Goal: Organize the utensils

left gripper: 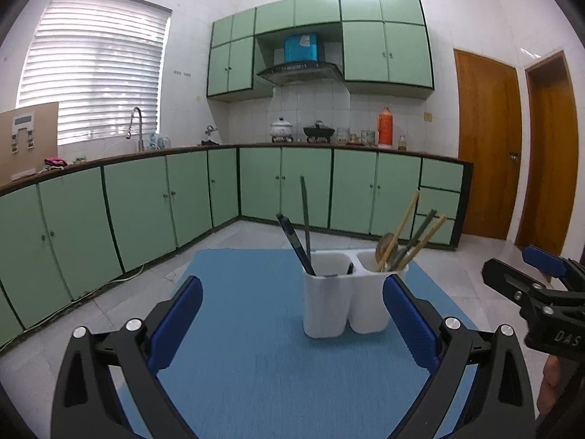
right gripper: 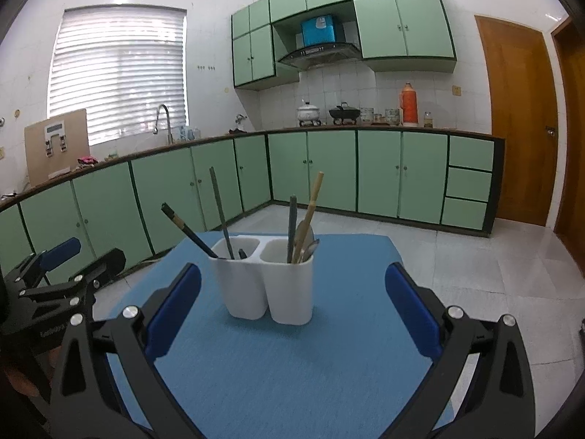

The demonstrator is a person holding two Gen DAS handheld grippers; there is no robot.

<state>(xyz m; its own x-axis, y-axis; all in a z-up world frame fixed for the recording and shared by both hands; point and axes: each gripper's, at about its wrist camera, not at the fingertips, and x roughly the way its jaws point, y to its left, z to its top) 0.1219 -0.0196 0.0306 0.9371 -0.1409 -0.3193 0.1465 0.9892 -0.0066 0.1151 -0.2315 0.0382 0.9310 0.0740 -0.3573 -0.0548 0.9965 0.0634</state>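
Observation:
A white two-compartment utensil holder (left gripper: pixel 343 296) (right gripper: pixel 268 281) stands on a blue mat (left gripper: pixel 263 366) (right gripper: pixel 292 366). Its left compartment holds dark chopsticks (left gripper: pixel 298 245) (right gripper: pixel 190 232); its right compartment holds wooden chopsticks and spoons (left gripper: pixel 400 243) (right gripper: pixel 305 226). My left gripper (left gripper: pixel 292 314) is open and empty, just in front of the holder. My right gripper (right gripper: pixel 292 311) is open and empty, also facing the holder. The right gripper shows at the right edge of the left wrist view (left gripper: pixel 530 285); the left gripper shows at the left edge of the right wrist view (right gripper: pixel 62 274).
Green kitchen cabinets (left gripper: pixel 146 201) (right gripper: pixel 329 168) line the walls behind the table, with pots and a red thermos (left gripper: pixel 384 126) on the counter. Wooden doors (left gripper: pixel 486 146) stand at the right. Grey tiled floor surrounds the table.

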